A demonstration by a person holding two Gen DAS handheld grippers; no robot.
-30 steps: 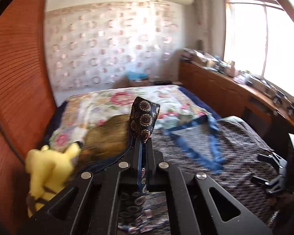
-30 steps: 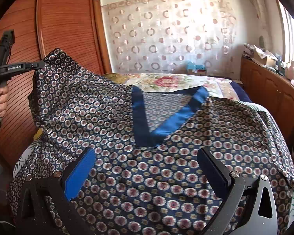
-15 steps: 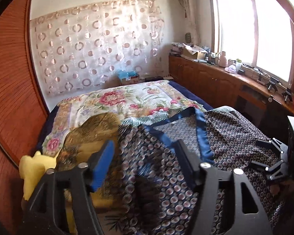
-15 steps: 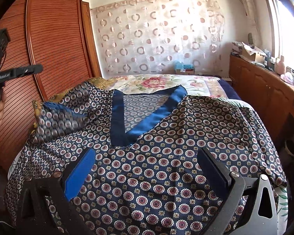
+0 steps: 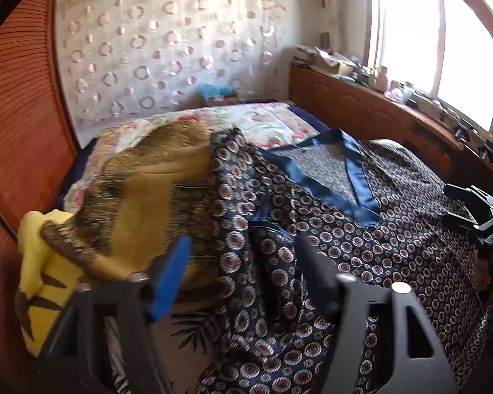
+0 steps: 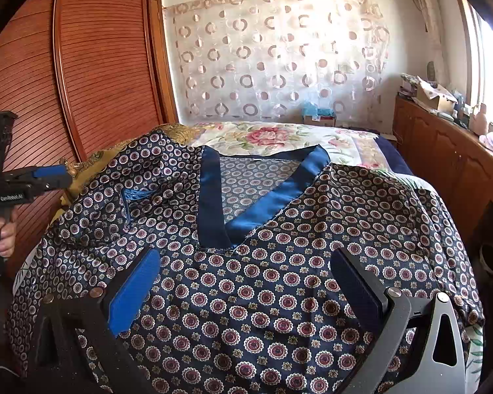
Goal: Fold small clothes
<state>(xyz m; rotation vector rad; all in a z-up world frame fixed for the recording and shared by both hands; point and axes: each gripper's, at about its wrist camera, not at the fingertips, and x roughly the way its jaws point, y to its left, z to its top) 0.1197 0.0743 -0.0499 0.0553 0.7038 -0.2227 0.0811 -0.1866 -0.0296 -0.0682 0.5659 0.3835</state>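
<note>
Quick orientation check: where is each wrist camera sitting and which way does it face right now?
Left wrist: on the left tool, angled down over the bed's left side at the patterned top and gold cushion; own jaws closing, nothing between; right tool at right edge.
Right wrist: on the right tool, low over the top's hem, facing the curtain; jaws open; left tool and hand at left.
Shared: top, blue neckline, cushion, curtain.

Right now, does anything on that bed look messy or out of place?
Yes. The patterned top lies mostly flat, but its sleeve on the wardrobe side is bunched up, heaped against a gold cushion. A yellow plush toy sits wedged at the bed's edge beside the cushion.
</note>
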